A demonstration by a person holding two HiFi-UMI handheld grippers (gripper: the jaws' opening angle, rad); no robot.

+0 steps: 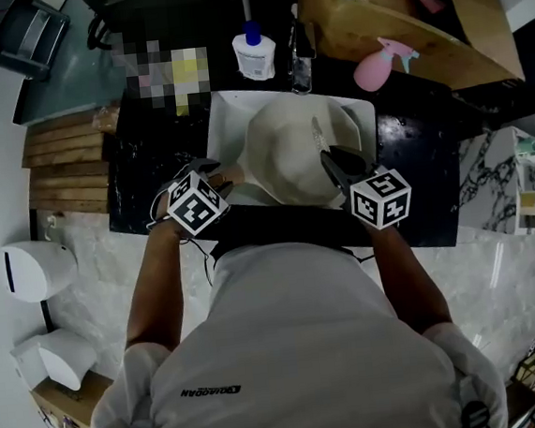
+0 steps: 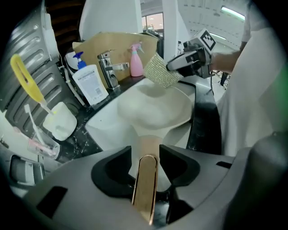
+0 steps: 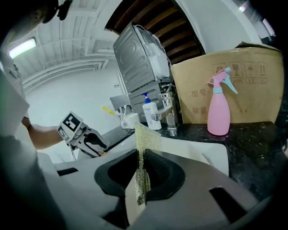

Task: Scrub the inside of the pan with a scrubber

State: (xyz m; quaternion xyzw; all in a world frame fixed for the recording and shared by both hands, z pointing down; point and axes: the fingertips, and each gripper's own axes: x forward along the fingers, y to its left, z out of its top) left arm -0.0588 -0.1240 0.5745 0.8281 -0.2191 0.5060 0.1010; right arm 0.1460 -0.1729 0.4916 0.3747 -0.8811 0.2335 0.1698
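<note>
Clutter rings the sink [image 1: 225, 118]: a pump bottle [image 1: 254, 54], a tap [image 3: 164, 114], a pink spray bottle [image 3: 218, 112] and a cardboard box [image 3: 252, 76] stand behind it, and a cup [image 2: 60, 126] with a yellow brush [image 2: 24, 78] stands further left. Print on the box and the bottle's label is too blurred to read. The pan [image 1: 296, 163] sits in the sink, its handle [image 2: 145, 179] between the parted jaws of the left gripper [image 2: 145, 152], ungripped. The right gripper [image 3: 139, 157] is clenched on the scrubber [image 3: 146, 137], above the pan.

Pan [image 2: 153, 112] smooth matt cream — handle [image 2: 145, 188] glossy metal; scrubber [image 3: 147, 137] rough metallic mesh.
</note>
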